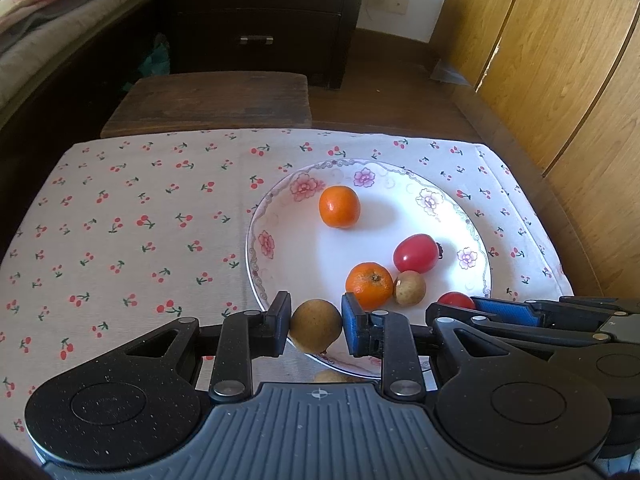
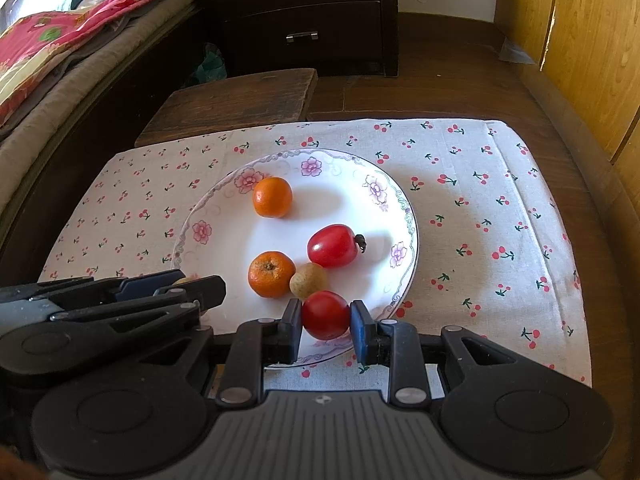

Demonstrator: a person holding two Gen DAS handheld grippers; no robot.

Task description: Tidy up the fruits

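A white floral plate [image 1: 280, 256] [image 2: 224, 240] lies on a cherry-print cloth. On it are two oranges [image 1: 339, 206] [image 1: 369, 285], a red tomato [image 1: 416, 253] and a small brown fruit [image 1: 409, 288]. My left gripper [image 1: 316, 326] is shut on a brown round fruit [image 1: 315, 325] over the plate's near rim. My right gripper [image 2: 326, 316] is shut on a second red tomato [image 2: 325, 314] over the plate's near edge. In the right wrist view the oranges [image 2: 272, 197] [image 2: 271, 274], tomato [image 2: 332, 246] and brown fruit [image 2: 308, 280] show on the plate.
The cherry-print cloth [image 1: 128, 240] [image 2: 480, 208] covers the table. A dark wooden stool [image 1: 212, 100] stands behind it, with a dark drawer chest [image 1: 260, 12] beyond. A bed [image 2: 60, 48] is at the left; wooden cabinet doors [image 1: 560, 60] at the right. Another brown fruit [image 1: 334, 377] peeks below the left gripper.
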